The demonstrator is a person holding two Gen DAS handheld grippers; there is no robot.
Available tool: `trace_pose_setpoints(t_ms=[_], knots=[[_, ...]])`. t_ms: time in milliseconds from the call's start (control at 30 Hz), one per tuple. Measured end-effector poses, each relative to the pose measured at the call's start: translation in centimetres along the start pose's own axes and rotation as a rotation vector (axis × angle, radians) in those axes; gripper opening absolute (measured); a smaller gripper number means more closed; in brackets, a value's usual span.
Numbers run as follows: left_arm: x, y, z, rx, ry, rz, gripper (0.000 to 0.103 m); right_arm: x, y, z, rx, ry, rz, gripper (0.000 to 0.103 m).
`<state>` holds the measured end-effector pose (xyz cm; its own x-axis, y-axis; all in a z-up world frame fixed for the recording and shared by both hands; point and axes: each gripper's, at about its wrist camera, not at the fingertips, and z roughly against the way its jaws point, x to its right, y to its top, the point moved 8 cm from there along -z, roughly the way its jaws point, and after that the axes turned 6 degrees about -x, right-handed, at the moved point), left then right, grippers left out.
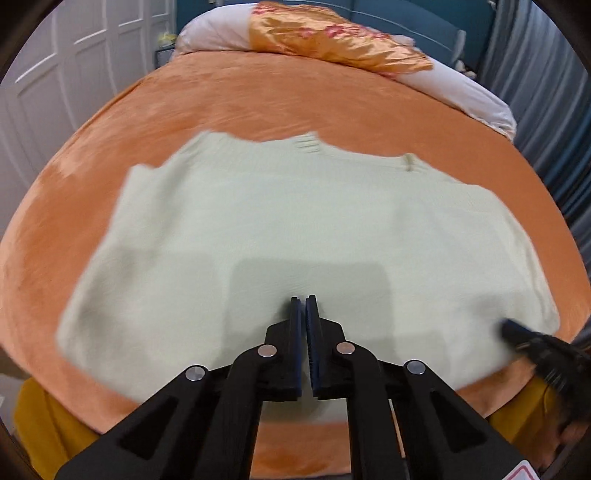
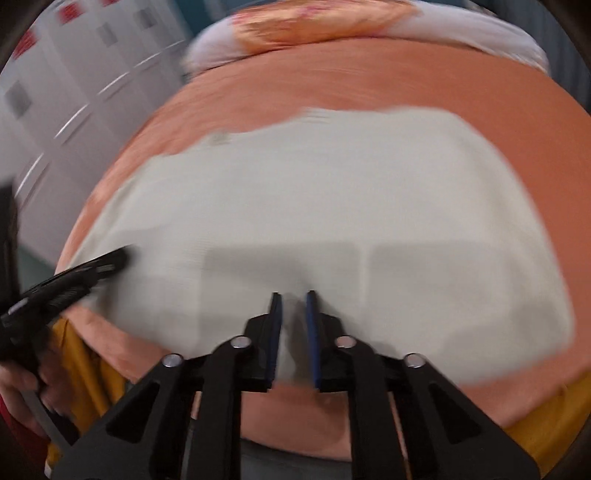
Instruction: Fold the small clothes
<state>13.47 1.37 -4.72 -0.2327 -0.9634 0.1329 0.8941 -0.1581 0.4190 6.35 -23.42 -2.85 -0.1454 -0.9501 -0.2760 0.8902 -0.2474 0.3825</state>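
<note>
A pale green garment (image 1: 295, 229) lies spread flat on the orange bedspread (image 1: 258, 96) of a bed, near the foot edge. Its cloth looks finely ribbed, its far edge is uneven, and a few small stitched marks show there in the left wrist view. The outline is blurred in both views, more so in the right wrist view.

The left claw (image 1: 303, 301) hangs over the near middle of the garment with its blue-padded jaws drawn nearly together and nothing between them. The right claw (image 2: 294, 295) is over the garment's near edge; a narrow gap shows between its jaws, with only the cloth below seen through it, and no fold is pinched.

There are no containers in sight.

The left wrist view shows sharply a white pillow (image 1: 214, 33) with an orange flowered cover (image 1: 332, 37) at the head of the bed, plus the right claw's tip at the lower right. The right wrist view alone shows a hand (image 2: 22, 384) holding the left claw's handle, and white cupboard doors (image 2: 74, 74).
</note>
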Motion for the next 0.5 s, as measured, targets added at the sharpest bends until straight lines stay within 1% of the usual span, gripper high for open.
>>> trace_pose_setpoints(t_ms=[67, 100, 133, 167, 233, 300, 333, 400, 433, 467, 500], knots=[[-1.9, -1.3, 0.3, -0.005, 0.028, 0.034, 0.009, 4.7, -1.0, 1.5, 0.011, -0.082, -0.084, 0.005], [-2.9, -2.1, 0.2, -0.012, 0.040, 0.055, 0.009, 6.8, -1.5, 2.1, 0.013, -0.099, -0.130, 0.004], [-3.7, -2.7, -0.1, -0.024, 0.047, 0.078, 0.009, 8.2, -1.6, 2.3, 0.011, -0.099, -0.171, 0.000], [-4.1, -3.0, -0.3, -0.033, 0.045, 0.092, 0.009, 10.0, -2.2, 2.9, 0.011, -0.064, -0.245, 0.000], [-4.7, -3.5, -0.3, -0.029, 0.026, 0.121, 0.008, 10.7, -2.9, 3.1, 0.015, -0.046, -0.305, 0.000], [-4.6, -3.7, 0.0, -0.025, 0.037, 0.120, 0.008, 10.3, -2.9, 3.9, 0.027, -0.078, -0.298, 0.000], [-4.4, -3.6, -0.1, -0.024, 0.048, 0.116, 0.008, 9.6, -2.6, 4.5, 0.048, -0.095, -0.286, 0.002], [-4.3, -3.6, -0.2, -0.020, 0.063, 0.114, 0.008, 9.2, -2.2, 4.6, 0.055, -0.099, -0.273, 0.004], [-4.2, -3.6, -0.3, -0.017, 0.066, 0.113, 0.008, 9.6, -2.5, 4.3, 0.043, -0.114, -0.267, 0.002], [-4.5, -3.7, -0.4, -0.015, 0.070, 0.109, 0.008, 10.3, -2.5, 3.0, 0.011, -0.145, -0.262, 0.000], [-4.5, -3.8, -0.5, -0.012, 0.074, 0.104, 0.008, 11.0, -3.2, 2.0, -0.023, -0.148, -0.254, 0.000]])
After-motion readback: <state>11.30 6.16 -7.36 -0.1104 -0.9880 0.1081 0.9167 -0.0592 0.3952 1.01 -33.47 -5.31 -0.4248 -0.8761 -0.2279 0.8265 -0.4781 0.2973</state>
